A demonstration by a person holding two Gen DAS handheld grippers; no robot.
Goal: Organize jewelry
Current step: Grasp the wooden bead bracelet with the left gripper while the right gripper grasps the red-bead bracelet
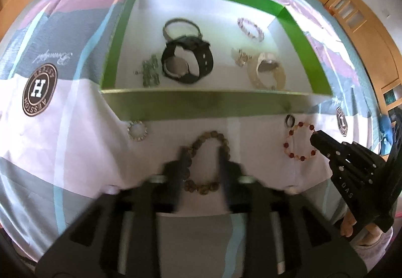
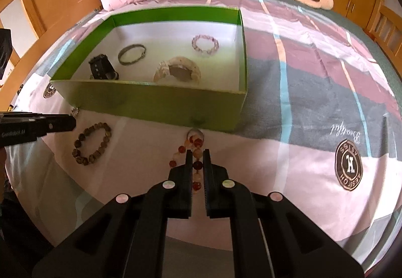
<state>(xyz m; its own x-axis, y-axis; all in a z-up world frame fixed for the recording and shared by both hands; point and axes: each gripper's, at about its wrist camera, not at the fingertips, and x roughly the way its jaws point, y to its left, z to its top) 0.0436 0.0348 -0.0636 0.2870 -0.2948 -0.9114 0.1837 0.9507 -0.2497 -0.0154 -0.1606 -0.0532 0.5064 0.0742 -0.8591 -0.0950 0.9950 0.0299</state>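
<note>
A: Left hand-held gripper [image 1: 201,152]?
B: Spread wide astride brown bead bracelet [image 1: 206,162] on bed [image 1: 75,152].
A: Right hand-held gripper [image 2: 197,156]?
B: Clenched on red bead bracelet [image 2: 197,165], just before green box [image 2: 150,102].

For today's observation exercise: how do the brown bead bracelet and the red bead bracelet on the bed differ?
The brown bead bracelet has dark, uniform beads; the red bead bracelet mixes red and pale ones. The brown one lies as an open loop, ungripped, with the left gripper open above it; the red one sits between the right gripper's narrowed fingers. Both lie outside the green box.
</note>
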